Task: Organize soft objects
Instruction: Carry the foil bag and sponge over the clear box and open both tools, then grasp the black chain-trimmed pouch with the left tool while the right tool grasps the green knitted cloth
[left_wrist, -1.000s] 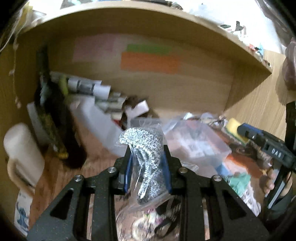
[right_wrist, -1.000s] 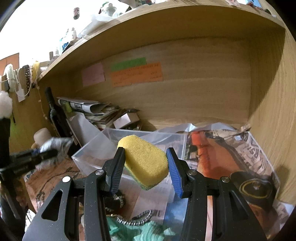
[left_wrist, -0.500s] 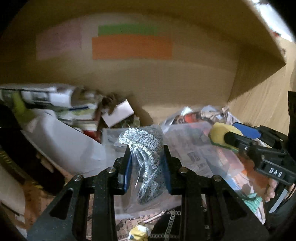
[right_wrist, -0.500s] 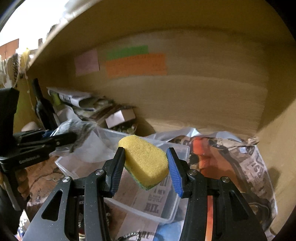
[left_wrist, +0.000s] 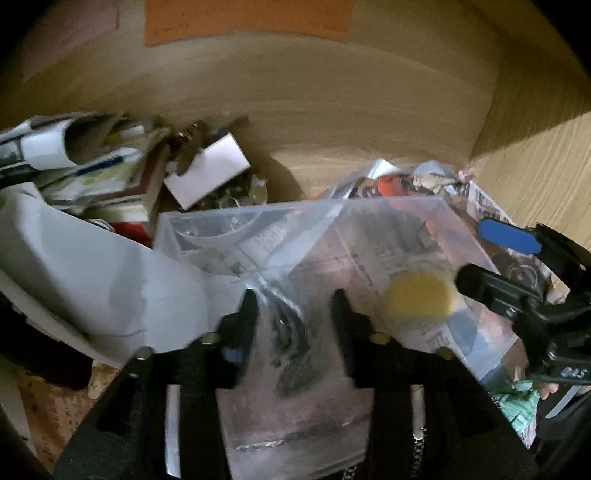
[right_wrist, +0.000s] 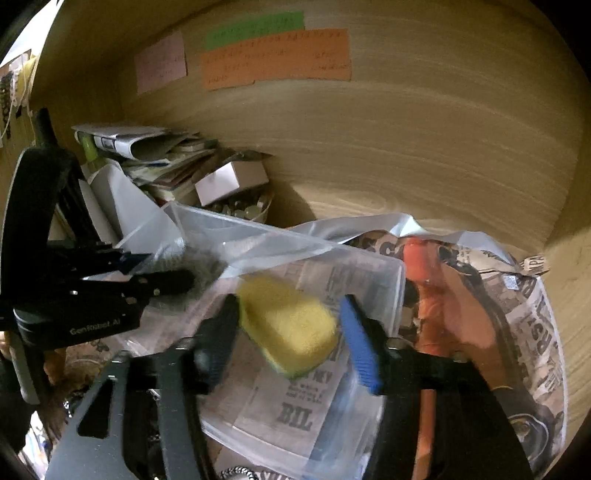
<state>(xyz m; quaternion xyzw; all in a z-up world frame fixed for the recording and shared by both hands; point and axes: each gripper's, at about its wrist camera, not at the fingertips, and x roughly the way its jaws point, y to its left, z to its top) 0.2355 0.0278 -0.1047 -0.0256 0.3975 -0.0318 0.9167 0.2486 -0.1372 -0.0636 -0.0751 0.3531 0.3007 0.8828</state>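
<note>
A clear plastic bin (left_wrist: 391, 206) (right_wrist: 373, 258) lined with newspaper stands on the shelf. My left gripper (left_wrist: 293, 306) is over the bin's near side, its jaws parted around a silvery scrubber in a clear bag (left_wrist: 291, 350) that hangs low between them; grip unclear. In the right wrist view the left gripper (right_wrist: 173, 273) and grey scrubber (right_wrist: 199, 269) are at the bin's left rim. My right gripper (right_wrist: 288, 317) is over the bin, its jaws spread, and the yellow sponge (right_wrist: 288, 325) (left_wrist: 417, 299) lies tilted between them, apart from the right blue pad (right_wrist: 360, 347).
Rolled newspapers (right_wrist: 125, 142) and a small white box (right_wrist: 231, 179) are piled at the back left. A white plastic sheet (left_wrist: 92, 284) lies left of the bin. Crumpled newspaper (right_wrist: 517, 314) covers the shelf floor at right. Wooden walls close the back and right.
Both grippers have moved forward and down into the shelf over the bin. The right jaws have opened off the sponge. The left jaws have widened and the bagged scrubber has slipped lower.
</note>
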